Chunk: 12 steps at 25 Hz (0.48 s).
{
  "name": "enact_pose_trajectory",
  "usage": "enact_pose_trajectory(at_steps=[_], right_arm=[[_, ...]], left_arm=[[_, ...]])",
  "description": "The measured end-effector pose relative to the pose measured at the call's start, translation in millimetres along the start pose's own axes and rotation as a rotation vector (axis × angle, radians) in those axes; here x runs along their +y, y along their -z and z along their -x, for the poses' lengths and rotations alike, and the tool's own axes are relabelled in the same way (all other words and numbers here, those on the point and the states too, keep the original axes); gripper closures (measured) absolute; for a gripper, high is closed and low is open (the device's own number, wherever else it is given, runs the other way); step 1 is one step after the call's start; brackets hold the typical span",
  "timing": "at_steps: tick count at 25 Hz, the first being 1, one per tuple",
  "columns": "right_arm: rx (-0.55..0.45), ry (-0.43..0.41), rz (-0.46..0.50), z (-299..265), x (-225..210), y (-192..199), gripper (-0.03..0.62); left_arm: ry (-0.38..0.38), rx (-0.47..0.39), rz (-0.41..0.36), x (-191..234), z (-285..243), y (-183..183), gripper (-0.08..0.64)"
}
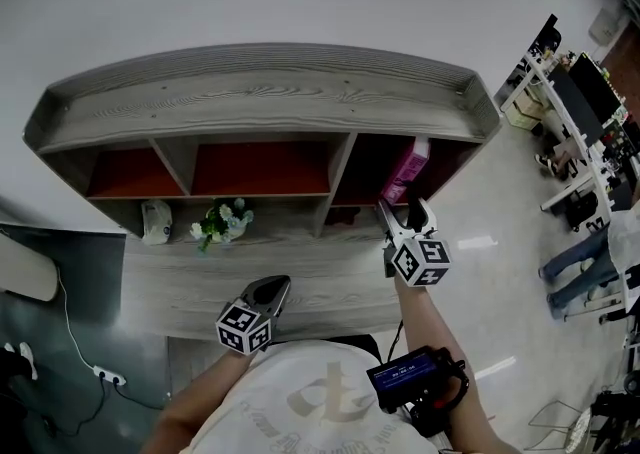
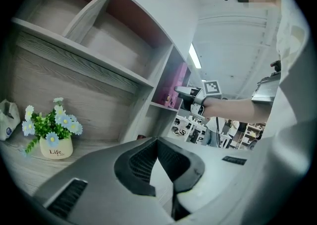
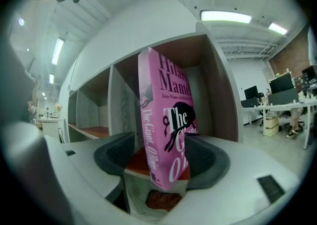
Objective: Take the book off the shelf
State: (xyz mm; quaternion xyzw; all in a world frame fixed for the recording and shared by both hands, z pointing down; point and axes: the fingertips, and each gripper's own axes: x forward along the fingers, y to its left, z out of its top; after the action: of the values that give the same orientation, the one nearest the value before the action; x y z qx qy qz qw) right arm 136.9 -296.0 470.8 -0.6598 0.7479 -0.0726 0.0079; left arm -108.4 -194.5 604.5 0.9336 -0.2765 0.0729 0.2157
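Fingers of the right gripper [image 3: 158, 158] are released and spread to either side of the pink book [image 3: 167, 115], which stands on end in the upper right compartment of the shelf [image 1: 270, 92]. The left gripper [image 2: 157, 144] hangs lower, clenched on nothing.

Small potted flowers [image 1: 222, 222] near a white pouch [image 1: 156, 222]; office desks [image 1: 575, 112] at far right.

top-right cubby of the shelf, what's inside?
One pink book, standing on the cubby's red floor, between the right gripper's open jaws. Nothing else shows. The book covers part of the back wall, so anything behind it can't be seen.
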Motion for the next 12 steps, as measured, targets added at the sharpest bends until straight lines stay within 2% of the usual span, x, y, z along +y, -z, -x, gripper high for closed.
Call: enact_pose_trajectory(at_steps=[3, 5, 12], right_arm=[[0.007, 0.070, 0.021, -11, -2, -2, 0.272], [0.014, 0.111, 0.029, -18, -3, -2, 0.219], [0.047, 0.202, 0.087, -41, -7, 0, 0.219]], left_arm=[[-0.012, 0.000, 0.003, 4, 2, 0, 0.558], [-0.023, 0.000, 0.006, 7, 5, 1, 0.558], [-0.062, -0.006, 0.029, 20, 12, 2, 0.558]])
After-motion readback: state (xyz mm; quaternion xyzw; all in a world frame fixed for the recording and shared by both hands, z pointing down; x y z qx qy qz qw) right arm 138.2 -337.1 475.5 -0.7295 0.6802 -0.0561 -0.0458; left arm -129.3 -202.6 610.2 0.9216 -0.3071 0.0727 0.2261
